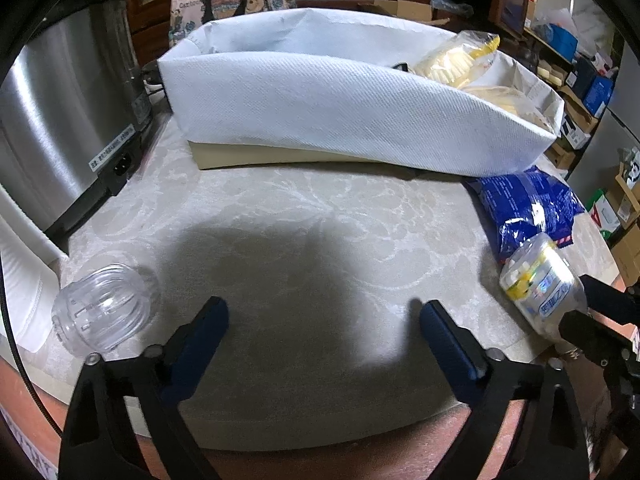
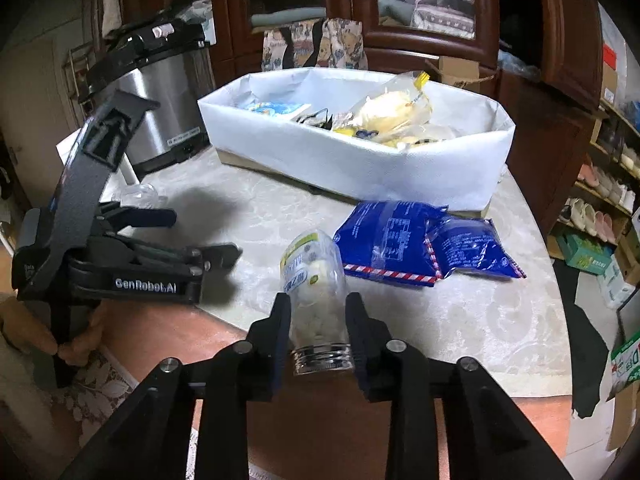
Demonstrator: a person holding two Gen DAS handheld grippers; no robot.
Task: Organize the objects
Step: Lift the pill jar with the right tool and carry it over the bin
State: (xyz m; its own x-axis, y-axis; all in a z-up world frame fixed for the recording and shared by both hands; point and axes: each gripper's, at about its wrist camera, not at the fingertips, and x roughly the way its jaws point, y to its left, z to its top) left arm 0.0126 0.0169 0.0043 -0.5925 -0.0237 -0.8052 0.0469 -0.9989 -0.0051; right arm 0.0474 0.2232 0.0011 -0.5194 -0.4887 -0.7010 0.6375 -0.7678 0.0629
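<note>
My right gripper [image 2: 318,306] is shut on a clear plastic jar [image 2: 316,292] of white pieces with a yellow-green label, held lying along the fingers, threaded open mouth toward the camera, just above the table's front edge. The jar also shows in the left wrist view [image 1: 540,280]. My left gripper [image 1: 322,312] is open and empty over the marbled table [image 1: 320,216]; it also shows in the right wrist view [image 2: 204,236]. The jar's clear ribbed lid [image 1: 104,308] lies on the table left of the left fingers.
A white-lined box [image 2: 360,160] at the back holds snack bags [image 2: 396,110]. Two blue bags [image 2: 424,240] lie in front of it on the right. A steel cooker [image 1: 60,128] stands at the left. Cabinet and shelves surround the table.
</note>
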